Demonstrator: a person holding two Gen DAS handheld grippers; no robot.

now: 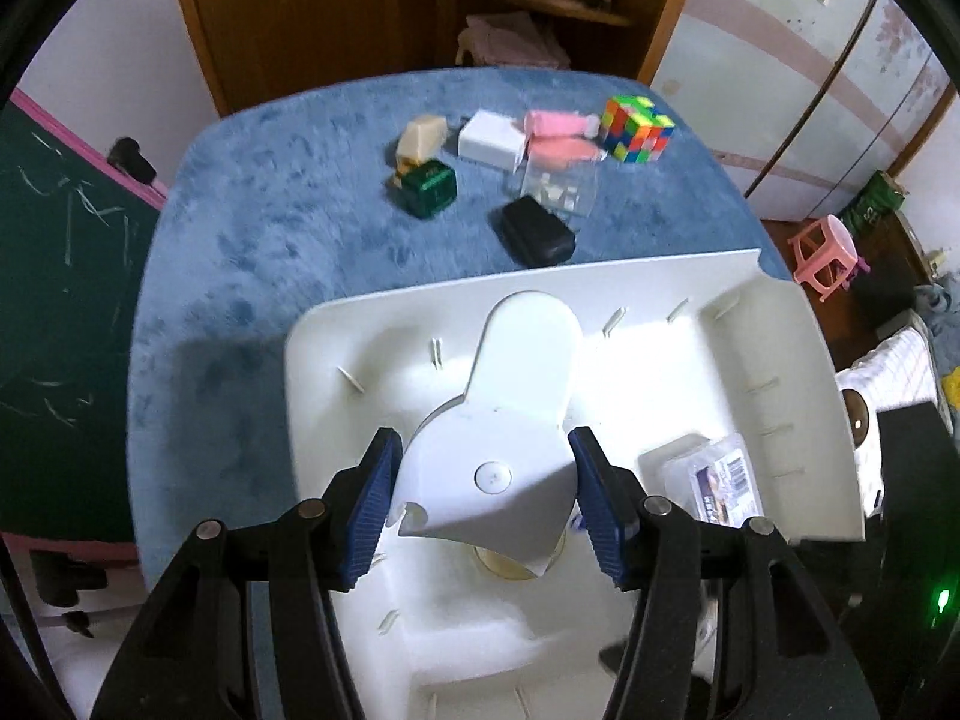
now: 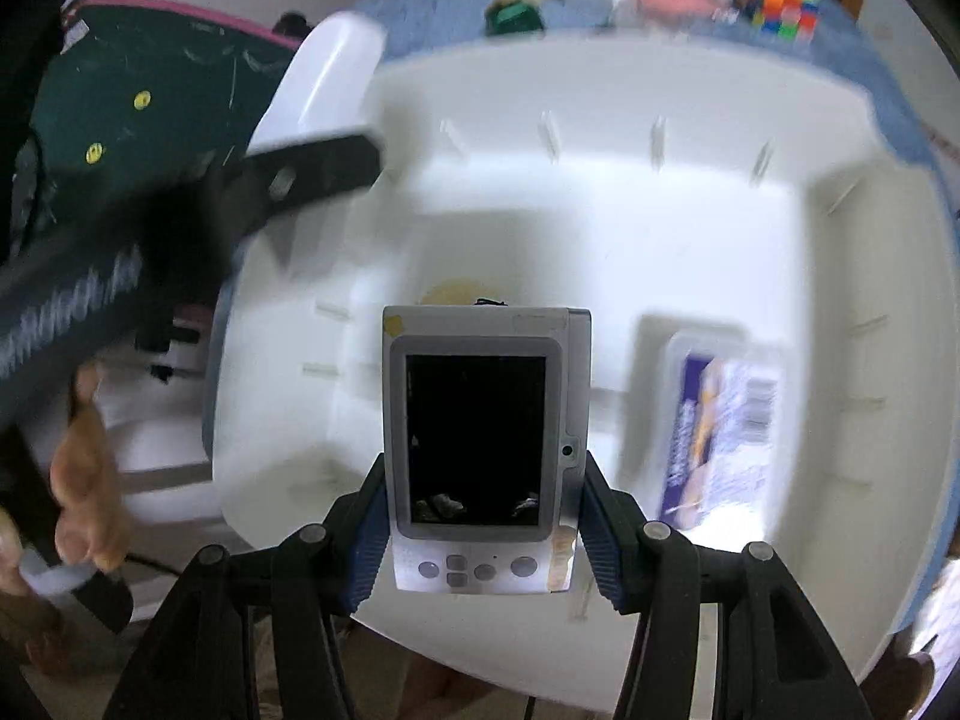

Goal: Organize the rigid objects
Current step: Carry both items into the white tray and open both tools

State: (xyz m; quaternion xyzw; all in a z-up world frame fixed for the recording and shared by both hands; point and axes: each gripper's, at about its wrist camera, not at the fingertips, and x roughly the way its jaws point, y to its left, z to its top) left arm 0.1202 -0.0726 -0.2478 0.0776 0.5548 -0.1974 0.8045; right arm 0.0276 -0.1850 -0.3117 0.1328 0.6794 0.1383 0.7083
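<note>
Two loads hang over my white bin (image 1: pixel 798 360): left hand-held gripper (image 1: pixel 486 498) clamps a white device (image 1: pixel 498 420), right hand-held gripper (image 2: pixel 483 522) a grey handheld (image 2: pixel 480 438). One packet (image 1: pixel 720 480) is binned; several items, including the puzzle cube (image 1: pixel 637 129), remain on the table (image 1: pixel 252 252).

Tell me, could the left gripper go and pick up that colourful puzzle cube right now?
Probably not yet: the left gripper is shut on a white flat piece over the white tray; the cube sits uncovered across the table.

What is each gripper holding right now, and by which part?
Left gripper clamps a white plastic piece across its wide lower end. Right gripper grips a grey handheld device by its side edges.
</note>
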